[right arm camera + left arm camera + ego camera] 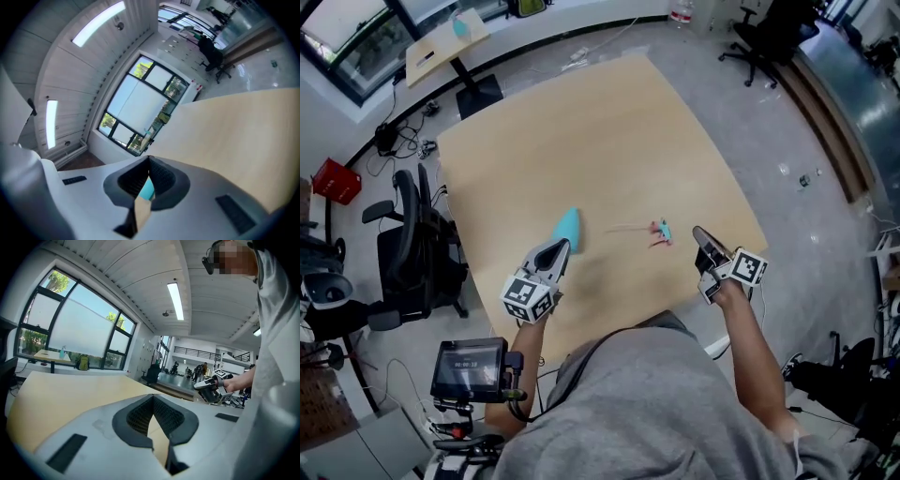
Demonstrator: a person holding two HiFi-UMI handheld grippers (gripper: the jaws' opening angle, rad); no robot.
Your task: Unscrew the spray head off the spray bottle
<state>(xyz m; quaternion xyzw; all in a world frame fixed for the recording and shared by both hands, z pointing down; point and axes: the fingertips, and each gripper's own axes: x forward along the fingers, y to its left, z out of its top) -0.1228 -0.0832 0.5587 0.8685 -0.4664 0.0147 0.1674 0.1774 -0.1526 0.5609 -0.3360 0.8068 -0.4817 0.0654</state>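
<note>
Table (581, 122), spray bottle (569, 223) just beside left tongs (561, 247)

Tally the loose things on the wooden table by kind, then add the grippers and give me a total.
Spray bottle, teal: 1
Spray head, lying apart from the bottle: 1
Grippers: 2, the left gripper and the right gripper
Total: 4

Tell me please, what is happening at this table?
A person stands over a wooden table and holds a gripper in each hand. A turquoise bottle lies on its side close in front of the left gripper. The spray head, with its thin tube, lies apart from the bottle, nearer the right gripper, so it seems to be already off. Both grippers are closed and hold nothing.
</note>
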